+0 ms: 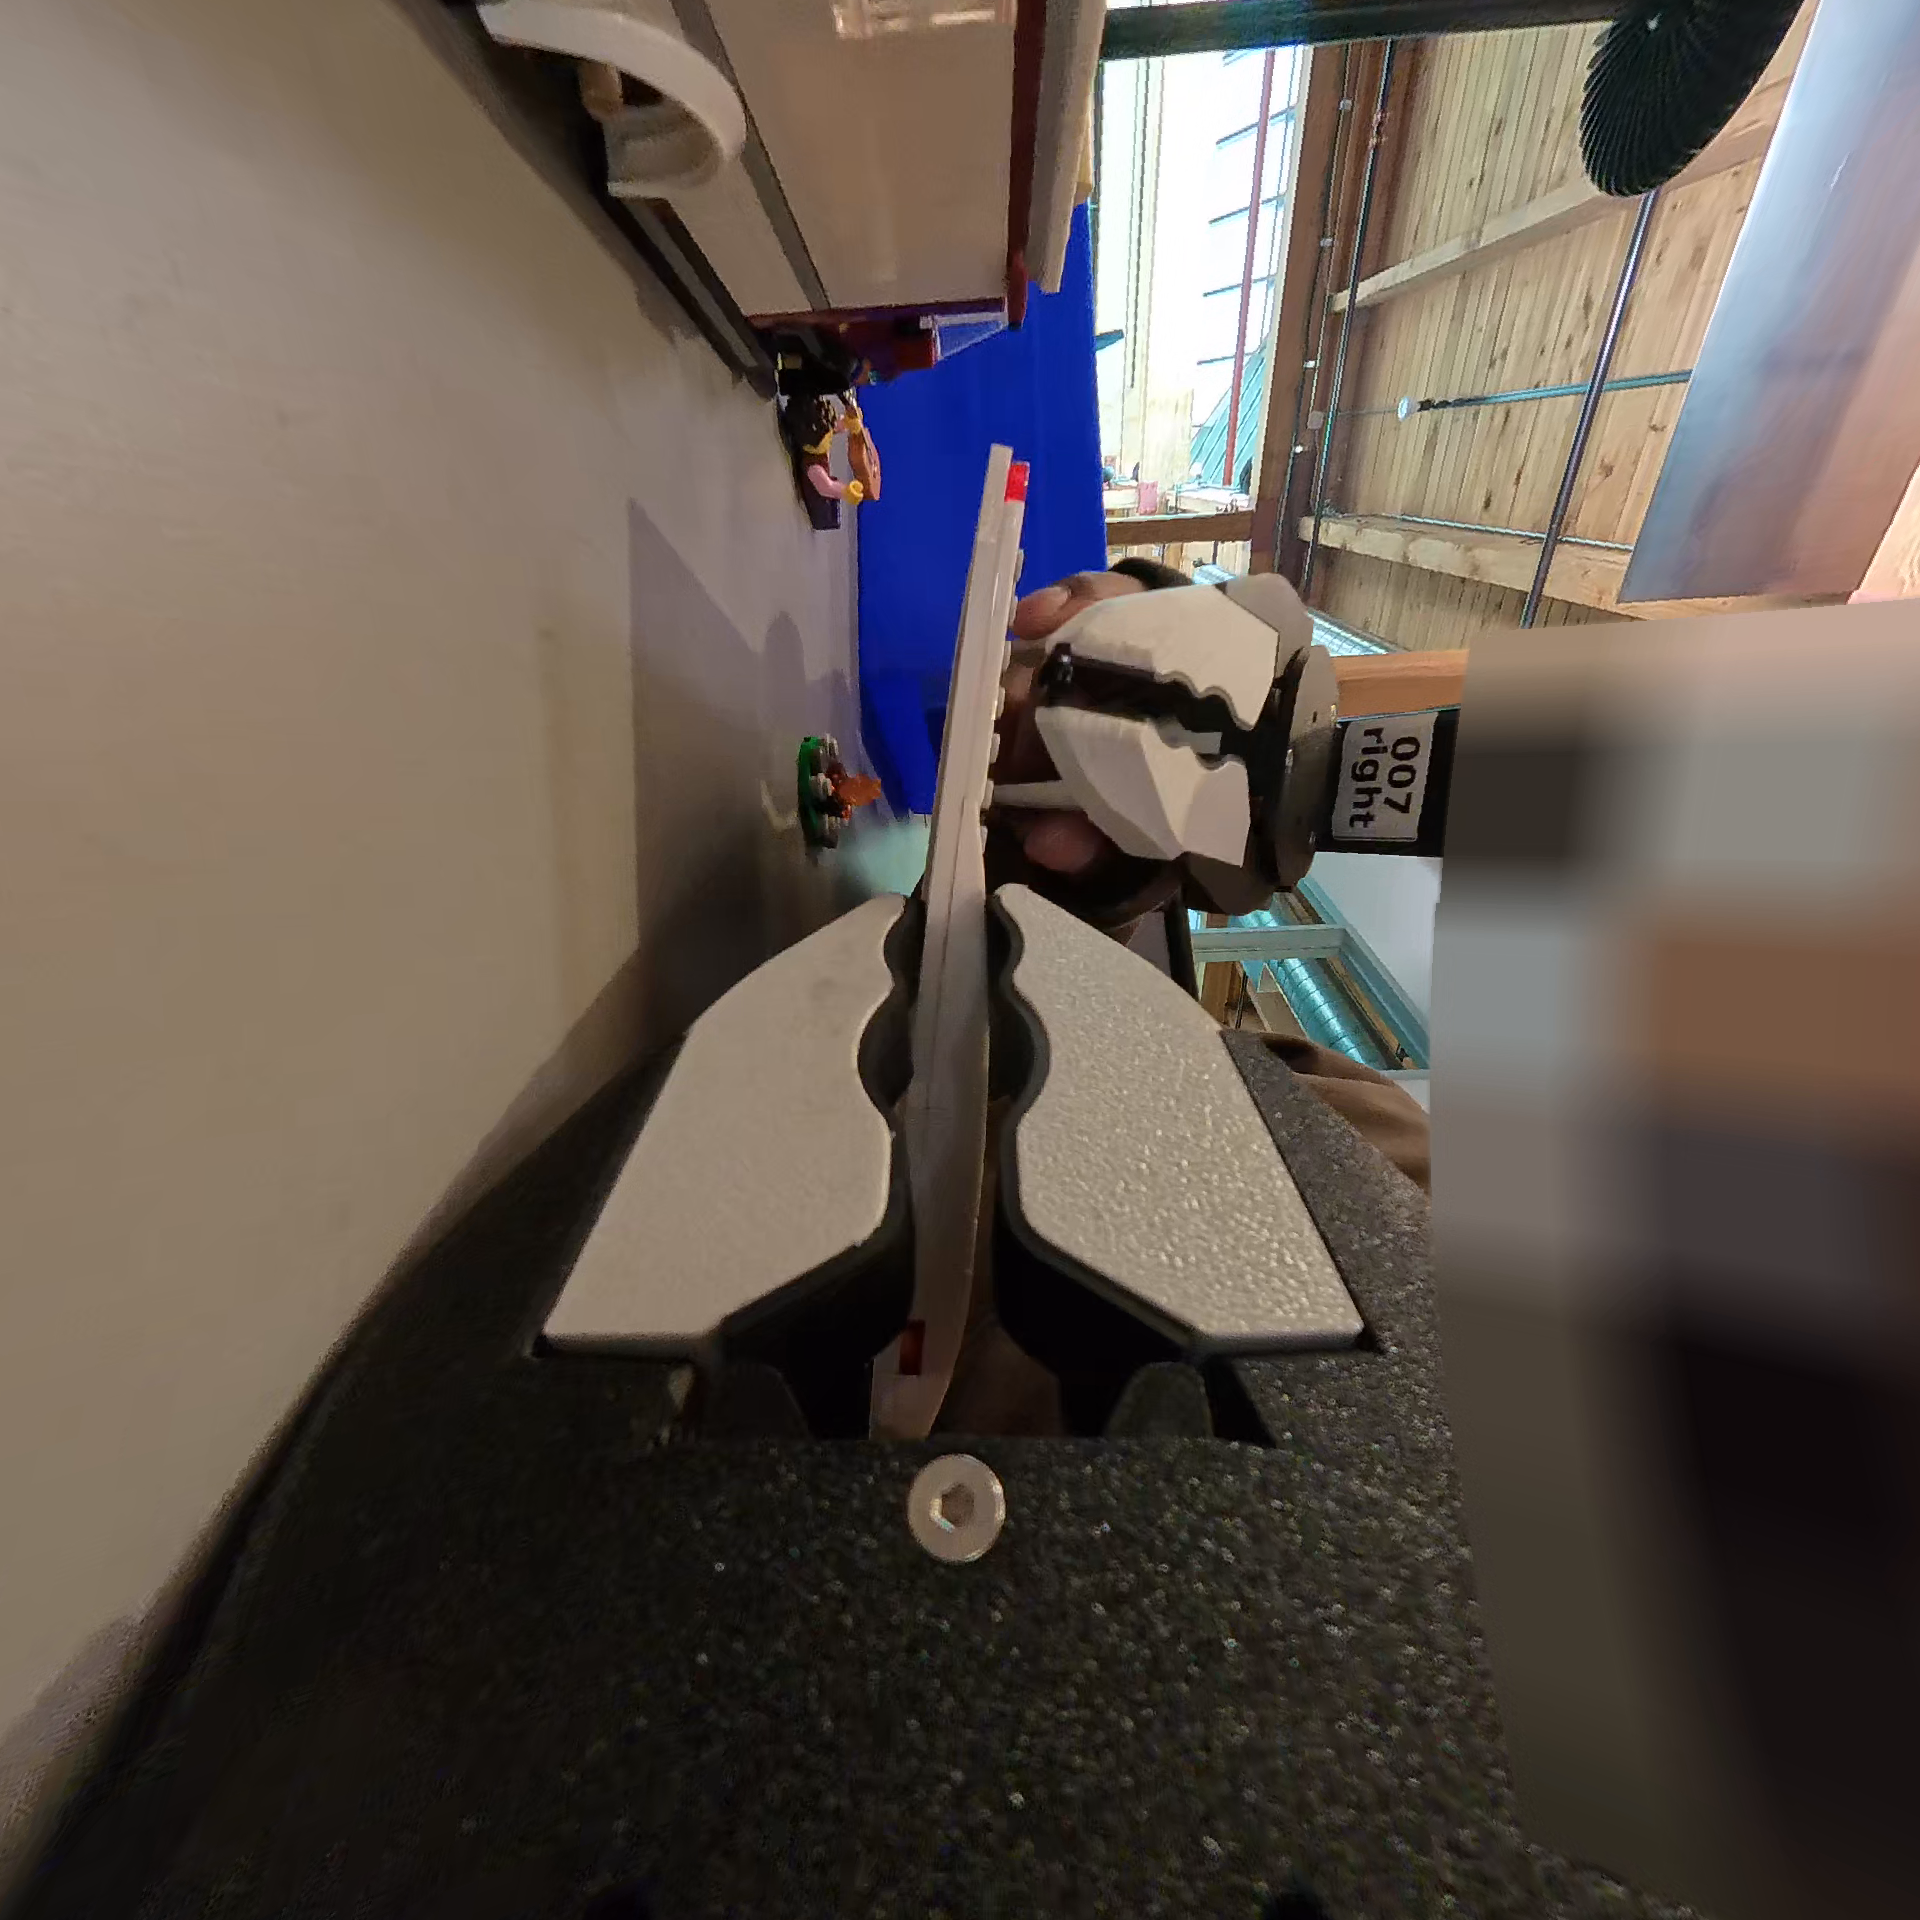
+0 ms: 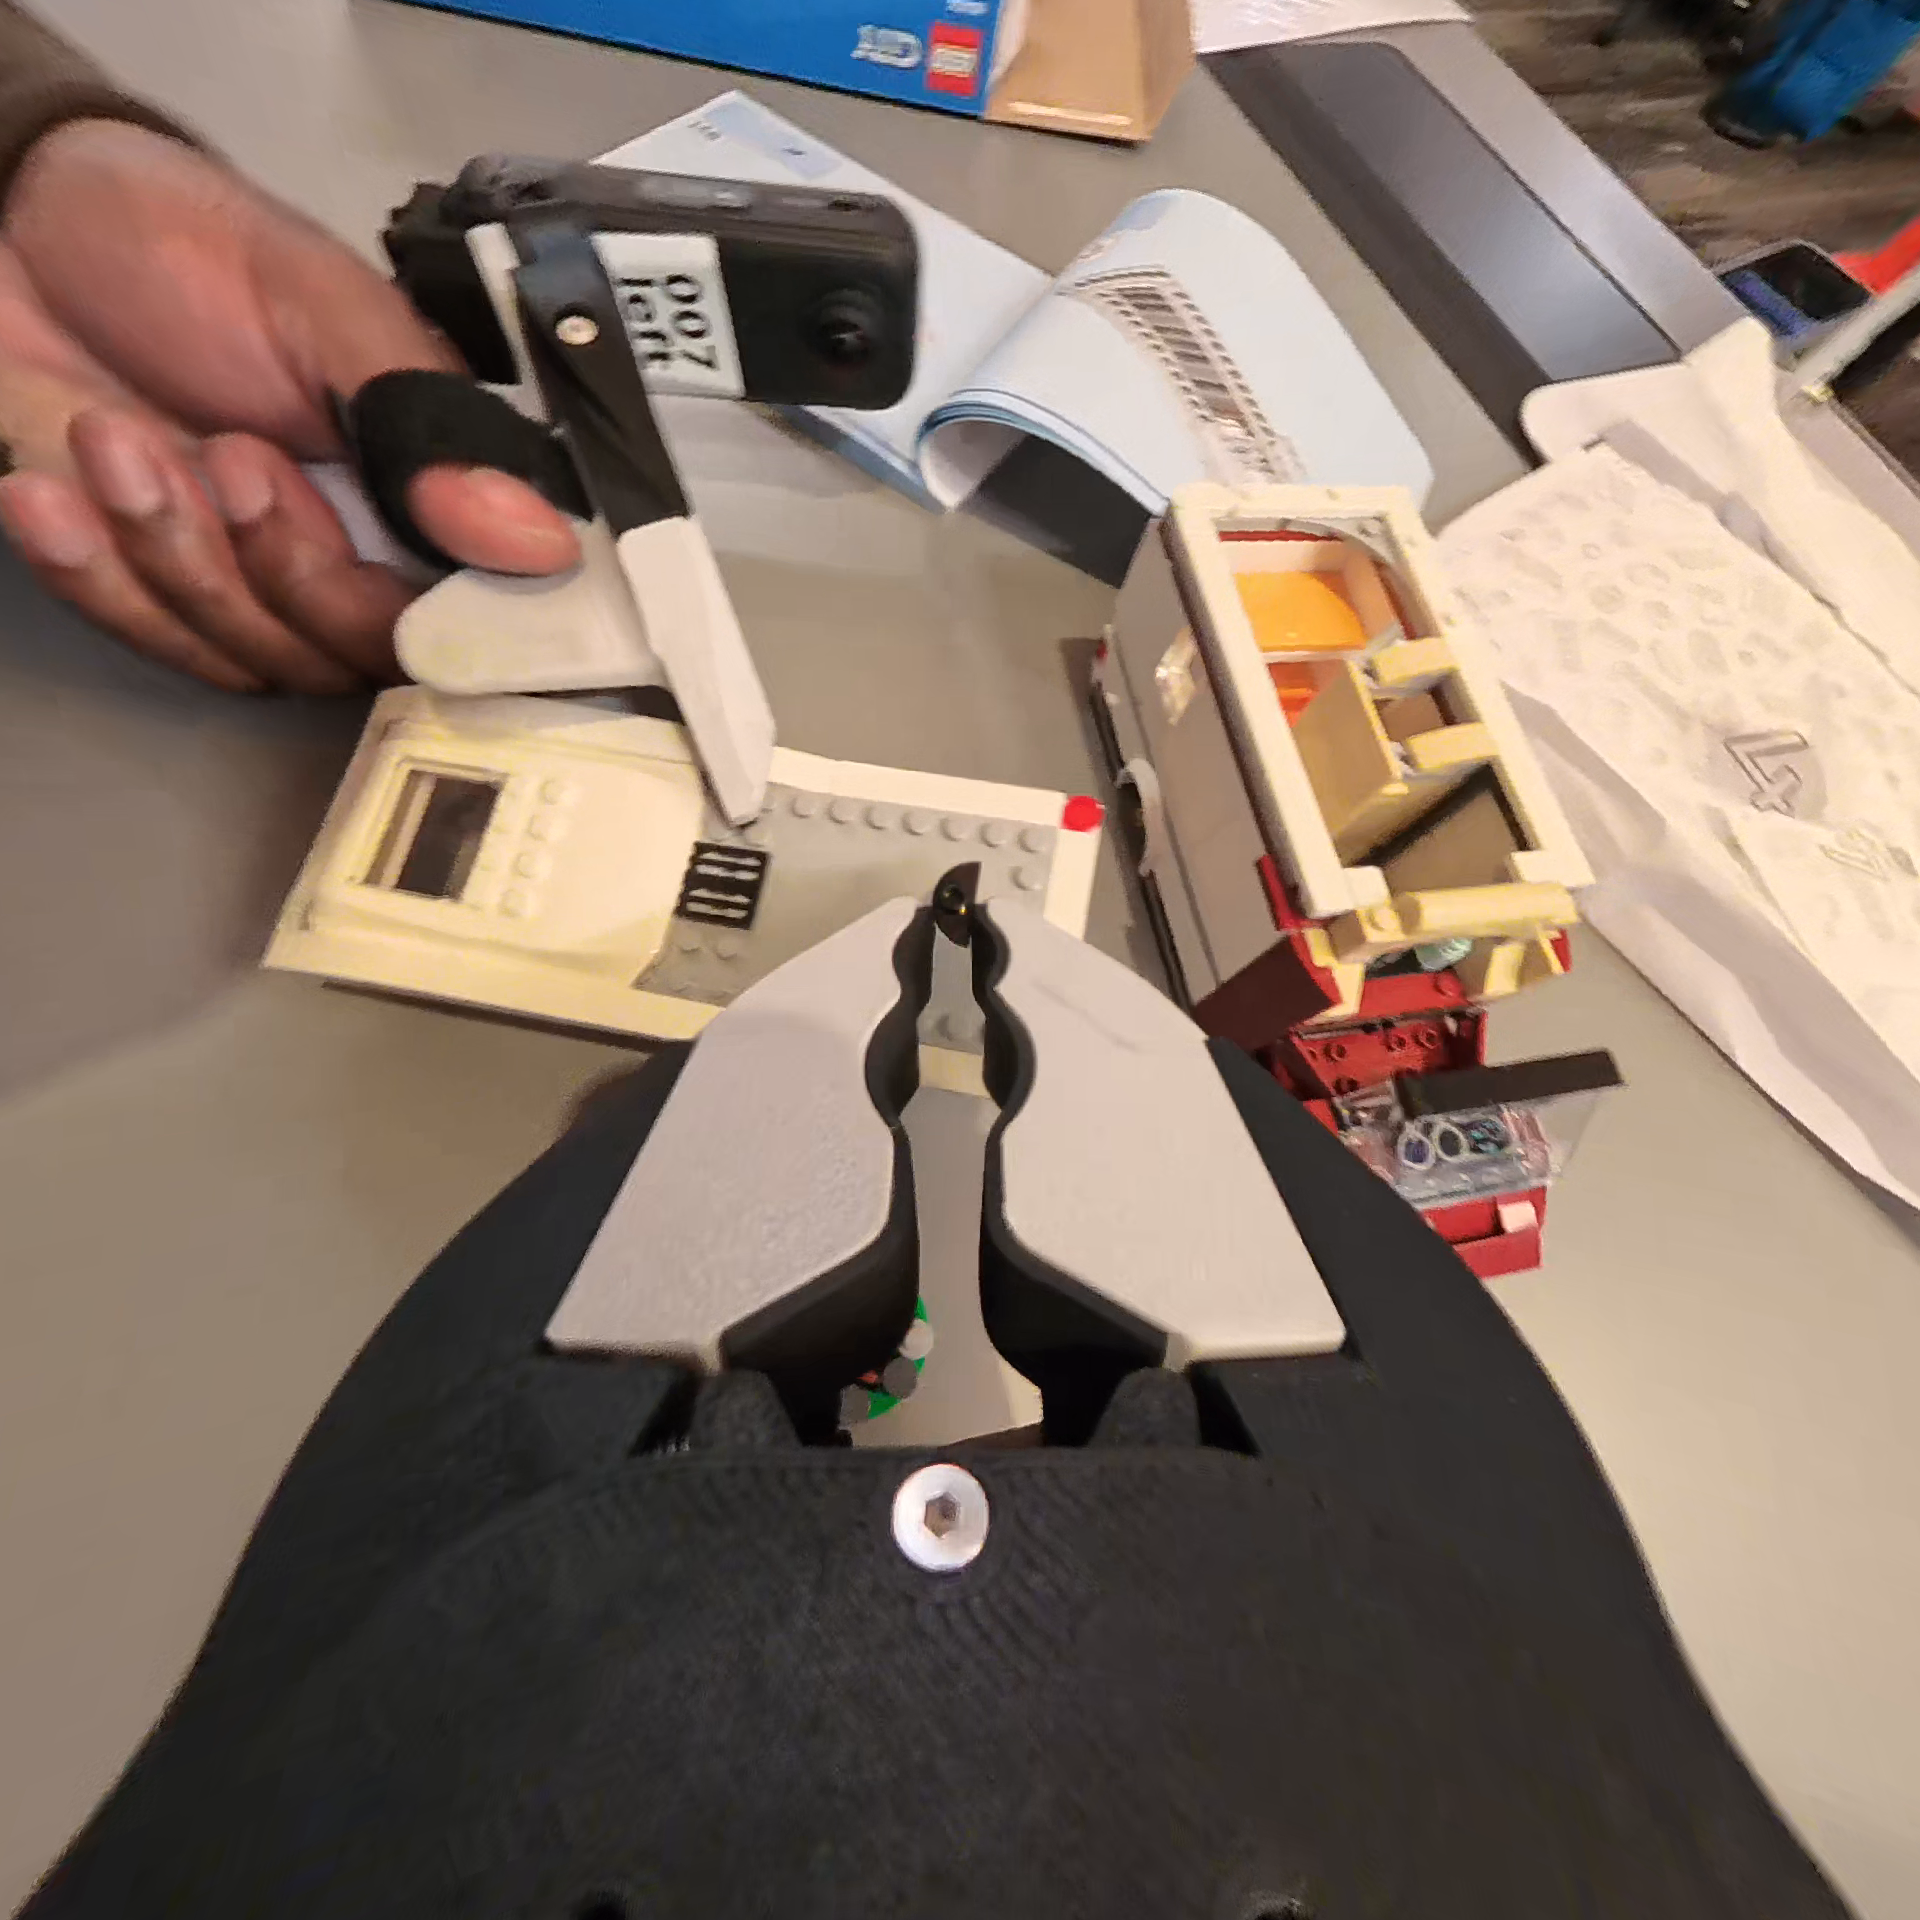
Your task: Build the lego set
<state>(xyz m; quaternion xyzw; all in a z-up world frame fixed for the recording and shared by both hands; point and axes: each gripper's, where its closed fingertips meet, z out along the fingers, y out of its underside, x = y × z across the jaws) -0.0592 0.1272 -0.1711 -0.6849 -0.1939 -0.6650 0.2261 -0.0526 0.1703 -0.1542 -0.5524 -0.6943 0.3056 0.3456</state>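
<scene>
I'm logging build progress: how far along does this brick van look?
Done: the red and cream van body is largely built, its top open and the interior showing. In hand: the left claw clamps the cream roof panel, and the right claw pinches a small black piece over the panel's grey studs. Left: the panel is off the body, and a minifigure and a green round piece lie loose.

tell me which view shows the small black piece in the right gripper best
The right wrist view: the small black piece sits pinched at the right gripper tips, over the cream roof panel. In the left wrist view that gripper appears sideways beyond the panel's edge, and the piece can't be made out.
</scene>
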